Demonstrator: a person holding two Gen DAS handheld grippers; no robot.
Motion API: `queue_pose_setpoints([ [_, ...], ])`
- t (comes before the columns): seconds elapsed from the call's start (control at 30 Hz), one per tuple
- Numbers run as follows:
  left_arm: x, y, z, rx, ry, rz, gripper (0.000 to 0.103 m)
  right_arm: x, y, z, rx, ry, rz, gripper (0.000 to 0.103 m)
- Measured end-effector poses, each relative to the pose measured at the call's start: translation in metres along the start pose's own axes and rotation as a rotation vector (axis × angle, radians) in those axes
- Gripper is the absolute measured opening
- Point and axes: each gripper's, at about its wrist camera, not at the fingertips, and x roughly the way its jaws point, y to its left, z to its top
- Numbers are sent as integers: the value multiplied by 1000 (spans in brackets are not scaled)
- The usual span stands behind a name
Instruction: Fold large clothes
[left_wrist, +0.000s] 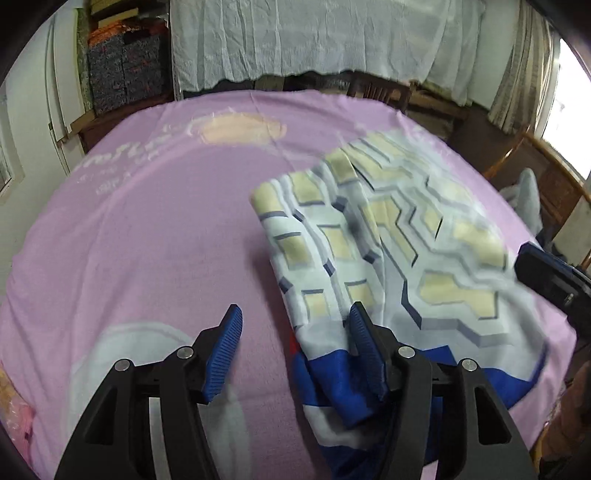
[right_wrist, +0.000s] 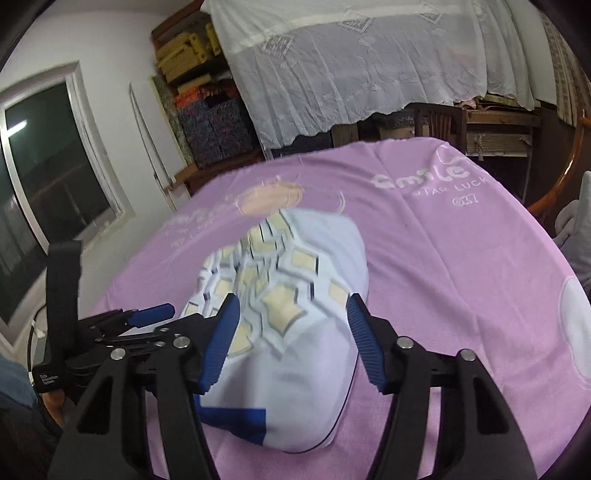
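A pale blue garment (left_wrist: 388, 236) with yellow and grey geometric blocks and a dark blue hem lies bunched on the pink sheet (left_wrist: 147, 240). My left gripper (left_wrist: 293, 325) is open above the sheet; its right finger (left_wrist: 364, 343) touches the garment's left edge. The right gripper's black body (left_wrist: 550, 277) shows at the far right. In the right wrist view my right gripper (right_wrist: 291, 325) is open, its fingers straddling the garment (right_wrist: 288, 295) from above. The left gripper (right_wrist: 147, 317) sits at the garment's left edge there.
The pink sheet (right_wrist: 443, 258) covers a round-looking bed or table. A white lace cloth (left_wrist: 314, 37) hangs at the back over dark wooden furniture (right_wrist: 439, 118). Patterned storage boxes (left_wrist: 122, 74) stand back left. A window (right_wrist: 48, 177) is on the left wall.
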Motion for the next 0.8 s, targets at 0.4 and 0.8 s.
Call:
queue_pose_setpoints([
  [0.4, -47, -4, -20, 14, -86, 81, 69, 8, -23, -32, 129, 118, 16, 77],
  [0.8, -168, -34, -45, 44, -344, 131, 99, -99, 33, -19, 30, -6, -35, 98],
])
